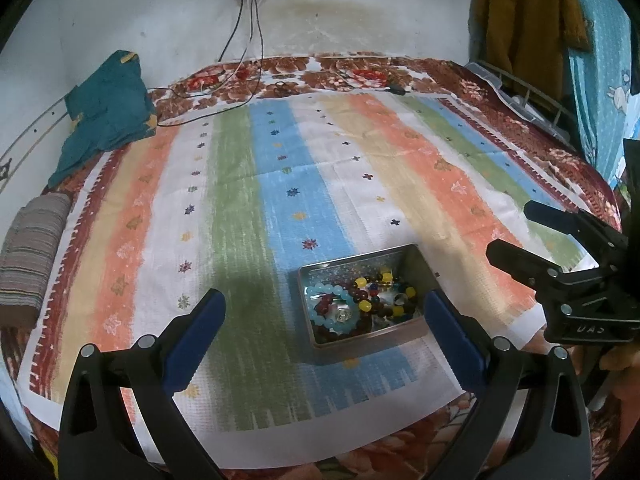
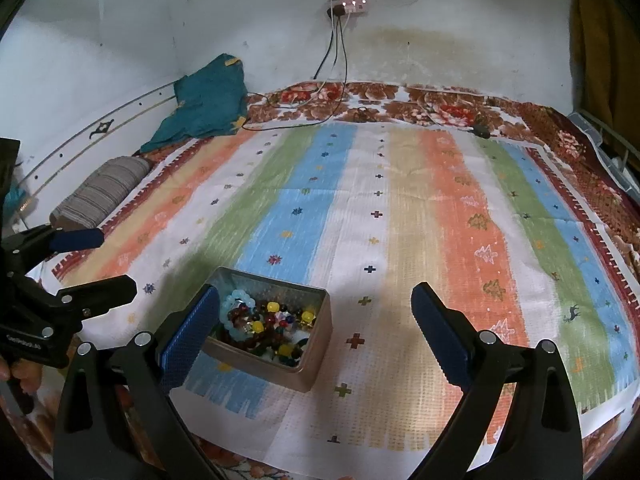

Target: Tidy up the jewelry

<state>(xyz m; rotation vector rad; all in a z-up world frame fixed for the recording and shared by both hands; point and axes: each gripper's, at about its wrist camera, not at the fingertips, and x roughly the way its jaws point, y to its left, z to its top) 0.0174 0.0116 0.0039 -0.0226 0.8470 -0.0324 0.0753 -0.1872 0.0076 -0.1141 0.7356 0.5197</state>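
Observation:
A small metal tin (image 1: 416,266) sits on the striped cloth, filled with beaded bracelets (image 1: 362,298): a light blue one, dark red ones, yellow and mixed beads. It also shows in the right wrist view (image 2: 316,354) with the beads (image 2: 266,324) inside. My left gripper (image 1: 326,314) is open and empty, its right finger beside the tin's right side. My right gripper (image 2: 314,326) is open and empty, its left finger at the tin's left end. Each gripper shows in the other's view, the right one (image 1: 516,236) and the left one (image 2: 108,260).
The striped cloth (image 1: 280,184) covers a floral bedspread (image 1: 340,70). A teal cloth (image 1: 108,108) and a striped roll (image 1: 32,248) lie at the left. Cables (image 1: 240,80) run from a wall socket. A plastic crate (image 1: 520,92) stands at the back right.

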